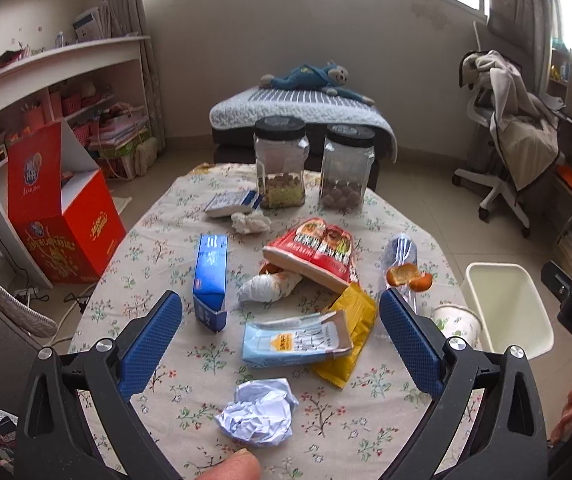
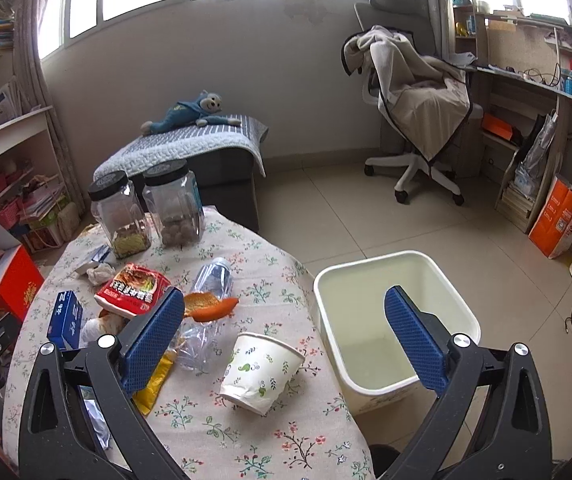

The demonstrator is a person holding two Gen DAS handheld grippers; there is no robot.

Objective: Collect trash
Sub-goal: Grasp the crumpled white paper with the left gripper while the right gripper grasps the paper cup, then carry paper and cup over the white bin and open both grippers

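the left gripper [image 1: 280,316] gapes wide over the table [image 1: 190,364], holding nothing; the right gripper [image 2: 284,320] is spread too, unladen, between table edge and bin [image 2: 459,316]. nearest, a paper ball [image 1: 257,412] lies whole in the left view only. the cup [image 2: 260,368] on its side is plain in the right view, half cut off in the left. farther, a bottle [image 2: 210,286] under orange peel [image 2: 210,307], a red packet [image 1: 311,249], two jars [image 1: 281,162]

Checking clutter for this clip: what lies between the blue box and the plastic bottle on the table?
In the left wrist view, between the blue box and the bottle lie a red snack bag and, partly under it, a white wrapped bundle.
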